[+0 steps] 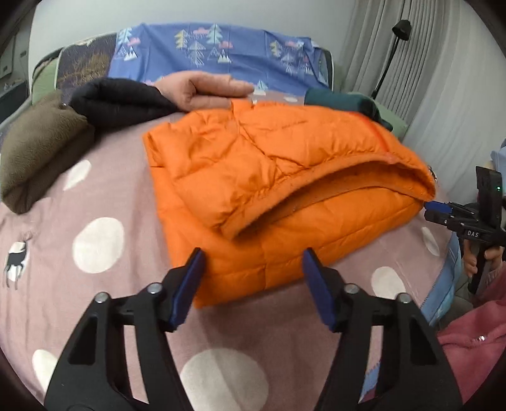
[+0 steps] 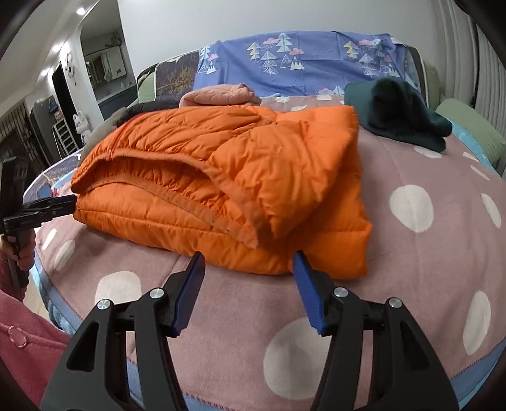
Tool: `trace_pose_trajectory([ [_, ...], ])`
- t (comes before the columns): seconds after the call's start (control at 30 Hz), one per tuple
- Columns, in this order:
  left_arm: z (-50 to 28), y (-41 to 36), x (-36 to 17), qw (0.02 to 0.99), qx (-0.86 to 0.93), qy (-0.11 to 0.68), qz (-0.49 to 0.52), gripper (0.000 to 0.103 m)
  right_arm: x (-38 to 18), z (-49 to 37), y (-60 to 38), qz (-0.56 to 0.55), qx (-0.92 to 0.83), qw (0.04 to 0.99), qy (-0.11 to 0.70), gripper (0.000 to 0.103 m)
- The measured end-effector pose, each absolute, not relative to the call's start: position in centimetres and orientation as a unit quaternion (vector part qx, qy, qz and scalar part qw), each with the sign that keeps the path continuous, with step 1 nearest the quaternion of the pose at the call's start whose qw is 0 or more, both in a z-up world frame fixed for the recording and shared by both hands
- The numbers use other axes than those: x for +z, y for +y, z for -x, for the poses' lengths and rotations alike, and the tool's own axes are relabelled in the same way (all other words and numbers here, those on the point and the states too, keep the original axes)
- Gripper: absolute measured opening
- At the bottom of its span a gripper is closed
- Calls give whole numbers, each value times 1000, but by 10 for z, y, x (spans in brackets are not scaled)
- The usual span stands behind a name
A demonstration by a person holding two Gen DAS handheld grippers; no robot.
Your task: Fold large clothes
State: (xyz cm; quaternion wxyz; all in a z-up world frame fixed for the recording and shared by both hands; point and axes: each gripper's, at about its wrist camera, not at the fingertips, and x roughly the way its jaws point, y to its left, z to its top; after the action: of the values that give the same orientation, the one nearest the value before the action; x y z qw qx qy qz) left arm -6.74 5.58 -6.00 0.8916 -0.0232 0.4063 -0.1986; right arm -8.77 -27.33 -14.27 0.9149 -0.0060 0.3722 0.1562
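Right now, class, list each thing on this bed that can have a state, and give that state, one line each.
orange puffer jacket: folded into a bundle, top flap loose
left gripper: fingers open, nothing between them
right gripper: fingers open, nothing between them
dark green garment: crumpled, not folded
olive fleece garment: bunched, not flat
black garment: bunched
pink quilted garment: folded

Home bedroom. Bed (image 2: 411,253) with a pink polka-dot blanket (image 1: 95,240), blue tree-print sheet (image 2: 316,60) at the head, pillow (image 2: 468,132), curtains (image 1: 411,69), lamp (image 1: 400,30). Clothes piled on the bed. Archway (image 2: 101,57) opens onto another lit room.
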Motion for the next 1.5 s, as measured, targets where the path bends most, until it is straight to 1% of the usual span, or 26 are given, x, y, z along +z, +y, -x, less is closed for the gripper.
trace_pose_trajectory([
  [0.13, 50, 45, -60, 888, -215, 406, 19, 60, -141, 81, -263, 20, 172, 914, 366, 58],
  [0.3, 36, 36, -44, 894, -230, 385, 12, 60, -112, 71, -271, -1, 172, 934, 312, 54],
  [0.47, 7, 32, -3, 917, -228, 329, 1, 61, -64, 43, -275, 3, 157, 959, 238, 54],
  [0.57, -22, 35, 20, 932, -207, 298, 7, 63, -43, 14, -275, 4, 114, 970, 216, 54],
  [0.63, -48, 38, 29, 937, -193, 289, 23, 70, -40, -12, -277, -9, 80, 970, 231, 54],
  [0.73, -81, 37, 27, 940, -169, 295, 30, 73, -53, -52, -277, -26, 53, 959, 278, 54],
  [0.87, -116, 28, -4, 929, -139, 344, 0, 73, -98, -90, -281, -12, 5, 937, 349, 54],
  [0.97, -125, 30, -33, 922, -112, 370, -24, 74, -138, -103, -300, -38, -21, 923, 382, 54],
  [1.03, -134, 33, -59, 918, -85, 382, -56, 80, -149, -104, -306, -44, -26, 923, 382, 55],
  [1.1, -143, 40, -77, 914, -81, 394, -58, 84, -146, -101, -303, -40, -24, 925, 376, 55],
  [1.13, -148, 48, -83, 911, -84, 401, -33, 84, -144, -98, -301, -36, -25, 927, 373, 55],
  [1.2, -148, 58, -84, 911, -78, 404, -9, 83, -137, -96, -298, -32, -23, 928, 370, 55],
  [1.27, -142, 60, -80, 914, -66, 399, -19, 83, -125, -93, -299, -43, -10, 933, 358, 55],
  [1.33, -133, 60, -72, 916, -56, 396, -23, 80, -111, -91, -295, -51, 7, 938, 343, 57],
  [1.4, -123, 58, -52, 923, -59, 379, -4, 77, -99, -97, -284, -48, 17, 941, 336, 57],
  [1.5, -114, 43, -23, 935, -85, 344, 14, 77, -92, -113, -261, -41, 24, 940, 337, 57],
])
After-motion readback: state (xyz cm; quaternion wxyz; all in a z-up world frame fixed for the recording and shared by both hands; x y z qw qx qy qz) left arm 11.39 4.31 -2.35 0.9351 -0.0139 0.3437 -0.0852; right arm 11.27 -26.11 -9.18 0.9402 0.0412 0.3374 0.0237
